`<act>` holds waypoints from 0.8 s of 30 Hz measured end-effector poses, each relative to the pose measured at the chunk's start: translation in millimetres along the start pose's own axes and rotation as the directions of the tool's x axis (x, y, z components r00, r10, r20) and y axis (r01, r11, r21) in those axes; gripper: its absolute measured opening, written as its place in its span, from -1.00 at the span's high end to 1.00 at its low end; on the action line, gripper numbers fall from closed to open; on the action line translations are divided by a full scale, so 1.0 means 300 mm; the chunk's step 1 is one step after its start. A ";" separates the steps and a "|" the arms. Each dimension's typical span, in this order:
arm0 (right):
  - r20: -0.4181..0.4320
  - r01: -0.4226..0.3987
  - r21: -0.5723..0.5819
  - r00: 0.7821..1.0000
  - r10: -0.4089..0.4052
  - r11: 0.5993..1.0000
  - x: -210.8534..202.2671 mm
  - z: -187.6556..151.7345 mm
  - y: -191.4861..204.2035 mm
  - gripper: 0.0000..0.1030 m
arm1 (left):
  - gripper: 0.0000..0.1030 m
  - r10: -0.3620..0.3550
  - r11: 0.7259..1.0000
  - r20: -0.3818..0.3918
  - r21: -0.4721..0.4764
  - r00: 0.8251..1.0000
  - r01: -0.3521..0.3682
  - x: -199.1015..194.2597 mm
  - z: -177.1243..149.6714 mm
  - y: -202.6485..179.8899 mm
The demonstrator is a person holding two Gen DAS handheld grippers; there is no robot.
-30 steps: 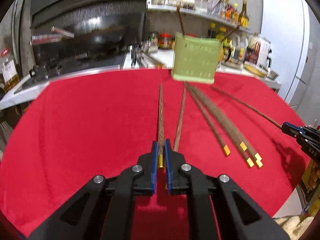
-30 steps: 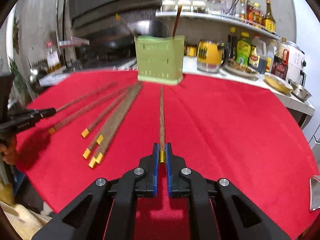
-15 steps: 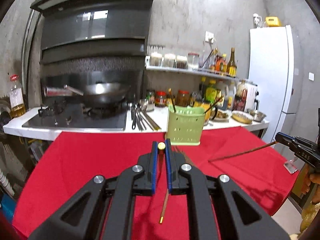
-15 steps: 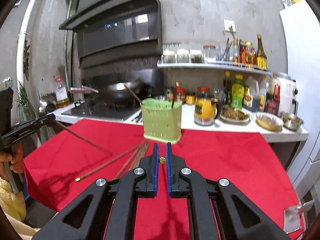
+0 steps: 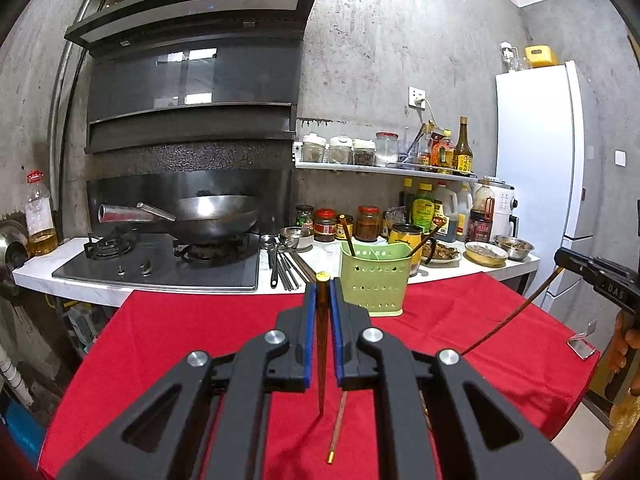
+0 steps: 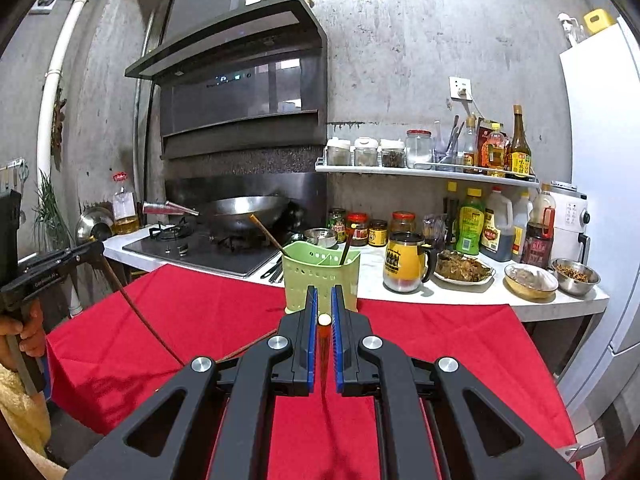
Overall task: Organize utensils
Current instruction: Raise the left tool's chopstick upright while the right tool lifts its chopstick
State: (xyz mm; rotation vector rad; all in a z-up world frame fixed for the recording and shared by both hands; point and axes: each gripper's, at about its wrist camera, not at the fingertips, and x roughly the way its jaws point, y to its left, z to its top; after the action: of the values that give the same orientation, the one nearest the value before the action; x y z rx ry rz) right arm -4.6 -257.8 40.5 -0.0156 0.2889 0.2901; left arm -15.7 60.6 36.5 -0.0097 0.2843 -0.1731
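In the left wrist view, the left gripper (image 5: 322, 288) is closed on a brown chopstick (image 5: 321, 344). Its gold cap sticks up between the blue pads, and its thin end hangs down toward the red cloth (image 5: 192, 336), so the long axis is close to upright. A second chopstick (image 5: 337, 426) lies flat on the cloth under the gripper, gold tip toward the camera. Behind the jaws, a little to the right, stands the green holder (image 5: 374, 286) at the far edge of the cloth, with two sticks leaning in it. Farther back are the gas stove (image 5: 160, 262) with a wok (image 5: 212, 216), loose dark utensils on the white counter (image 5: 100, 294), and a shelf of jars. At the right edge the right gripper (image 5: 560, 258) holds its own chopstick (image 5: 508, 318), slanting down to the left.

In the right wrist view, the right gripper (image 6: 324, 300) is clamped on that chopstick (image 6: 324, 334); only the pale butt and a short piece show, pointing almost at the camera. The green holder (image 6: 320, 276) is directly behind the jaws, partly hidden by them. A yellow mug (image 6: 402, 266) and dishes of food stand to its right on the counter. At the left the left gripper (image 6: 98, 248) carries its chopstick (image 6: 140, 312), sloping down to the right.
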 end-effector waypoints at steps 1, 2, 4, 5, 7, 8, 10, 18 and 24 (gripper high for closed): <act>0.001 -0.001 0.004 1.000 0.001 1.000 0.004 0.005 -0.001 0.86 | 0.87 0.001 1.000 0.002 0.005 1.000 -0.001 0.002 0.001 -0.002; 0.003 -0.002 0.008 1.000 0.002 1.000 0.010 0.015 -0.005 0.86 | 0.87 0.003 1.000 0.003 0.008 1.000 -0.003 0.005 0.003 -0.004; 0.007 -0.005 0.008 1.000 0.005 1.000 0.016 0.033 -0.005 0.86 | 0.87 -0.002 1.000 0.003 0.010 1.000 0.002 0.011 0.007 -0.005; 0.010 -0.003 0.003 1.000 0.003 1.000 0.022 0.041 -0.003 0.86 | 0.87 0.000 1.000 0.004 0.013 1.000 0.000 0.013 0.008 -0.005; 0.010 -0.002 -0.001 1.000 0.002 1.000 0.036 0.049 -0.001 0.86 | 0.87 0.001 1.000 0.009 0.018 1.000 -0.001 0.017 0.009 -0.007; 0.012 -0.002 -0.003 1.000 0.002 1.000 0.044 0.053 0.001 0.86 | 0.87 0.001 1.000 0.010 0.019 1.000 -0.001 0.019 0.010 -0.010; 0.015 -0.001 -0.007 1.000 0.001 1.000 0.054 0.054 0.005 0.86 | 0.87 0.006 1.000 0.015 0.021 1.000 -0.006 0.023 0.007 -0.010; -0.159 -0.014 0.017 0.987 0.016 1.000 0.242 -0.073 0.008 0.86 | 0.87 0.039 0.998 -0.022 0.059 0.999 -0.038 0.084 -0.026 -0.019; -0.194 -0.005 0.027 0.981 0.011 1.000 0.294 -0.113 0.010 0.86 | 0.87 0.002 0.999 -0.164 0.046 0.986 0.005 0.193 -0.099 -0.021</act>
State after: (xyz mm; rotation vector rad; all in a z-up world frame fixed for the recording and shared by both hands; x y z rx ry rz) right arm 65.9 -232.3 -16.8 -0.0171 0.4868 0.2932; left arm 29.7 44.9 -8.0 0.0506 0.4449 -0.1824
